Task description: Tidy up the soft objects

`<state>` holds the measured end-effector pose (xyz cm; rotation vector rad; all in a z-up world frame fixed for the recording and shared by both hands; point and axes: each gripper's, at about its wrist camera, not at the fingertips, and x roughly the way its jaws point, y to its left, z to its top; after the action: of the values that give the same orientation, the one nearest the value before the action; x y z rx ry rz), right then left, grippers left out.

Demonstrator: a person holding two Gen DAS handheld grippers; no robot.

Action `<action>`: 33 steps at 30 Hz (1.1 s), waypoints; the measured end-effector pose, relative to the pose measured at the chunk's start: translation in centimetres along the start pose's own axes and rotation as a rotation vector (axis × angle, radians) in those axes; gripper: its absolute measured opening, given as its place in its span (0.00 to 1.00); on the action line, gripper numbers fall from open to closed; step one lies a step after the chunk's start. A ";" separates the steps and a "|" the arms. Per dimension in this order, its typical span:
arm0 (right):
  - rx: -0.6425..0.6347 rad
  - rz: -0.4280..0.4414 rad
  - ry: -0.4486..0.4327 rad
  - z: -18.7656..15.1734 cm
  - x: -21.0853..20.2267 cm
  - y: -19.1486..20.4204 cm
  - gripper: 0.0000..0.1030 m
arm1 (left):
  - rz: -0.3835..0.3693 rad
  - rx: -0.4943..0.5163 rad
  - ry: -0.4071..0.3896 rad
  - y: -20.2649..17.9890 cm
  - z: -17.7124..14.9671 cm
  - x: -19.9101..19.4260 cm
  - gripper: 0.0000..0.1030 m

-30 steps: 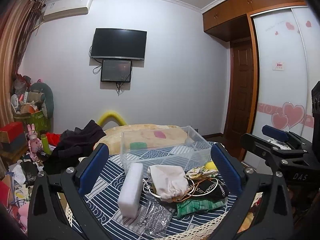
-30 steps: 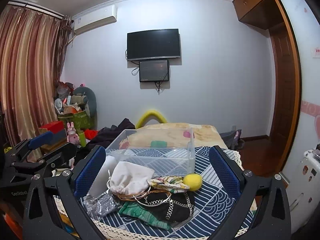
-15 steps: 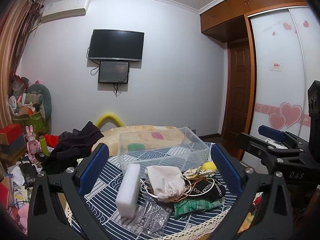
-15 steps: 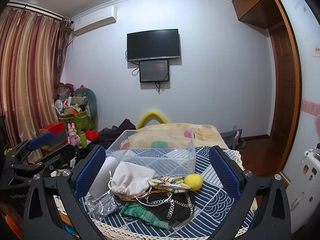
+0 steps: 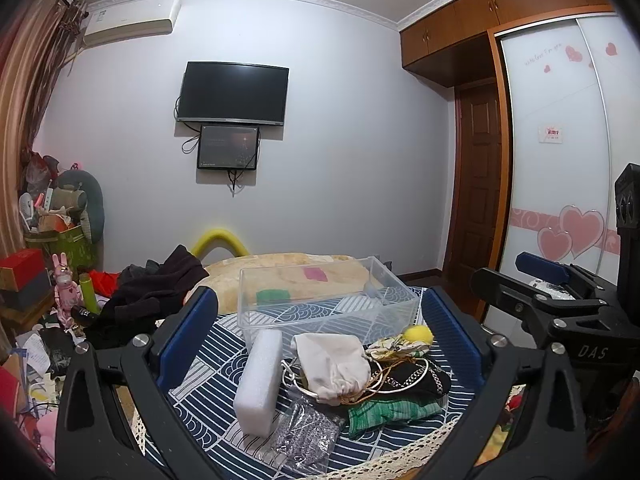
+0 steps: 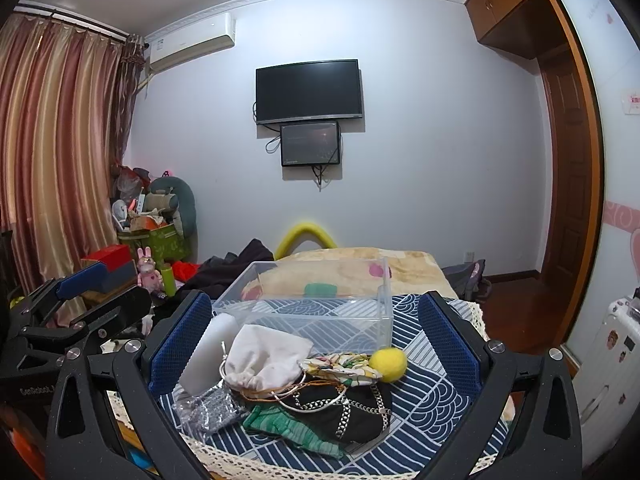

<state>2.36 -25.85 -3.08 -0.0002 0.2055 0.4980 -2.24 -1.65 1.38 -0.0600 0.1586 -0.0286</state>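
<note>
A pile of soft things lies on a blue patterned table (image 5: 216,360): a white foam block (image 5: 258,384), a cream drawstring pouch (image 5: 334,362), a yellow ball (image 5: 418,334), a black chained item (image 5: 412,376), a green cloth (image 5: 388,412) and a silvery bag (image 5: 306,438). An empty clear box (image 5: 324,300) stands behind them. My left gripper (image 5: 320,344) is open and empty, above the pile. My right gripper (image 6: 316,340) is open and empty, above the same pile: the pouch (image 6: 266,356), ball (image 6: 387,364) and box (image 6: 312,308).
The right gripper's body (image 5: 560,308) shows at the right of the left wrist view, and the left gripper's body (image 6: 72,320) at the left of the right wrist view. Dark clothes (image 5: 152,292) and clutter (image 5: 60,280) lie left. A bed (image 6: 360,268) stands behind.
Both views shift only slightly. The pile and box sit a little lower and nearer in the left wrist view. Both grippers stay open.
</note>
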 end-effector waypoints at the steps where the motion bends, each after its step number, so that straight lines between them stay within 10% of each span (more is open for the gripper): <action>1: 0.000 0.001 0.000 0.0 0.0 0.0 1.00 | -0.001 0.000 0.000 0.0 0.0 0.0 1.00; 33: 0.001 -0.002 0.035 -1.0 2.0 -0.9 1.00 | 0.004 -0.021 0.038 1.2 -0.7 2.0 1.00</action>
<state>4.33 -25.72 -4.54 -0.0085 0.2398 0.4966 -0.37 -0.53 0.29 -0.0796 0.1975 -0.0246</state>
